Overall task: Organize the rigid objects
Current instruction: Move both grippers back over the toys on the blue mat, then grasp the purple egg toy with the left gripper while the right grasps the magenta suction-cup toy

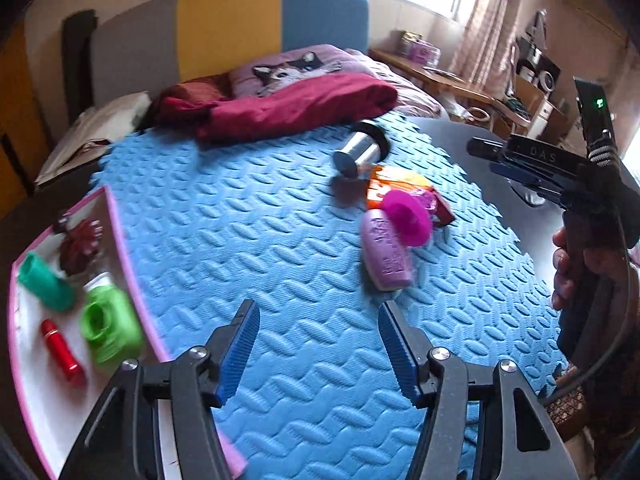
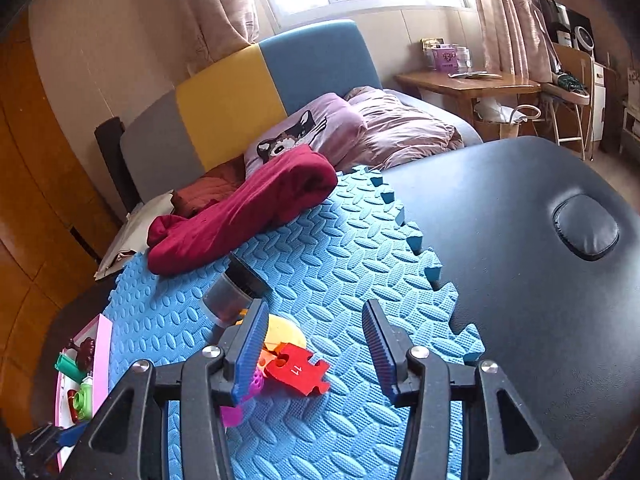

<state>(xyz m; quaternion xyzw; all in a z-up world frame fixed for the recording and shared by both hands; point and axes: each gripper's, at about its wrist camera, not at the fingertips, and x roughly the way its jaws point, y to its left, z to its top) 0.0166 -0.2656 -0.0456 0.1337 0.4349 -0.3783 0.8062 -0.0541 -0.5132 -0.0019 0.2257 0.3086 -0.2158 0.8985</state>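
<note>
Left hand-held gripper (image 1: 318,312) hovers over the blue foam mat (image 1: 240,240), jaws apart, nothing between them. Right hand-held gripper (image 2: 316,320) is parted too, empty, above a red puzzle piece (image 2: 298,372). A purple bottle (image 1: 386,254) and steel cup (image 1: 360,150) lie mid-mat; the pink tray (image 1: 120,248) at the mat's left edge holds a green toy (image 1: 108,328) and lipstick (image 1: 62,352).

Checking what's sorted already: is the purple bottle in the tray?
No, the purple bottle lies on the blue mat, apart from the tray.
</note>
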